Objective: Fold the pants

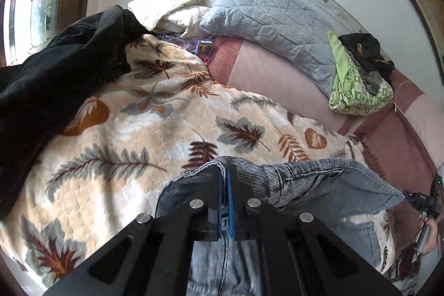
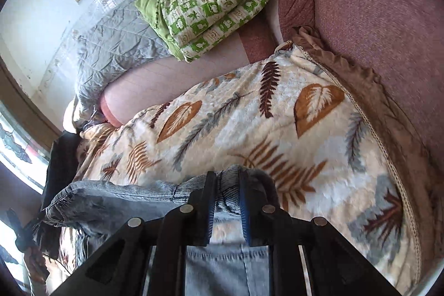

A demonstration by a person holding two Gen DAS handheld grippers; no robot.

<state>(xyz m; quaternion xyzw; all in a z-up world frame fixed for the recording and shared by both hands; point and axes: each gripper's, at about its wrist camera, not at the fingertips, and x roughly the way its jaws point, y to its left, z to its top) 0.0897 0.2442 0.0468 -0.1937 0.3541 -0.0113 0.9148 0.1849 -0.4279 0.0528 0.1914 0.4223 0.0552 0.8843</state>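
Two grippers, one pair of jeans. Left gripper has its jaws squeezed nearly together on one end of the waistband, right gripper is clamped on the other end with a thicker wad of denim between its pads, so its jaws sit a bit wider. Waistband hangs stretched between them over the near edge of the bed, legs dropping below out of view.

Denim looks heavyish and floppy but not slippery, and the seamed waistband is probably the best place to grab since it won't stretch out of shape.

Underneath is a fluffy leaf-print blanket, lumpy, so a flat lay could be tricky. Dark garment sprawls over the blanket's far left corner and may crowd the fold. Grey quilt and green bundle sit well back by the wall.
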